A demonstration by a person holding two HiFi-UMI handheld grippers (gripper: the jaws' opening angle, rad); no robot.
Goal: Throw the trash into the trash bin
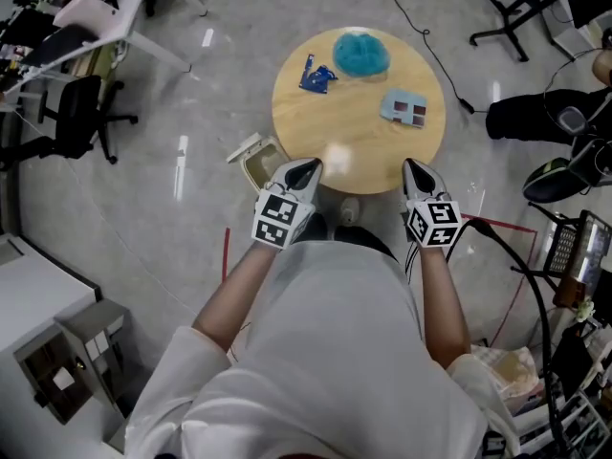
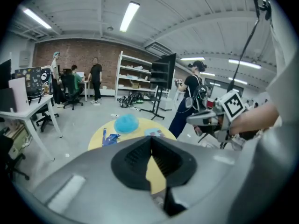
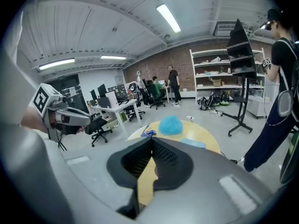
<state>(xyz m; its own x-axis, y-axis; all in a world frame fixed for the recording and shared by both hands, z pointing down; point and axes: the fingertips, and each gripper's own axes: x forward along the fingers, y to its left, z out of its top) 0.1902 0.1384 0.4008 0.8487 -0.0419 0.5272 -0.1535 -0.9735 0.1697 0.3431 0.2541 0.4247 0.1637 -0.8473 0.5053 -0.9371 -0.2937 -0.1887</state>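
Jaws shut on both: L gripper (image 1: 304, 172) and R gripper (image 1: 417, 174), tips meeting, nothing btwn, both at near edge of round tabletop (image 1: 363, 137). Trash on tabletop, far side: blue wrapper (image 1: 316, 76), teal puffy cap (image 1: 360, 53), grey-blue packet (image 1: 404, 109) (none touched). Trash bin (image 1: 256, 165) on floor, lid open, just beside L gripper.

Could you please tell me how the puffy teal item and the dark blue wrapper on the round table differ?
The puffy teal item is rounded and domed, while the dark blue wrapper is crumpled with pointed corners. The teal item is clearly larger than the wrapper. The teal item is a light colour, the wrapper a deep blue. Both lie side by side on the far part of the round table.
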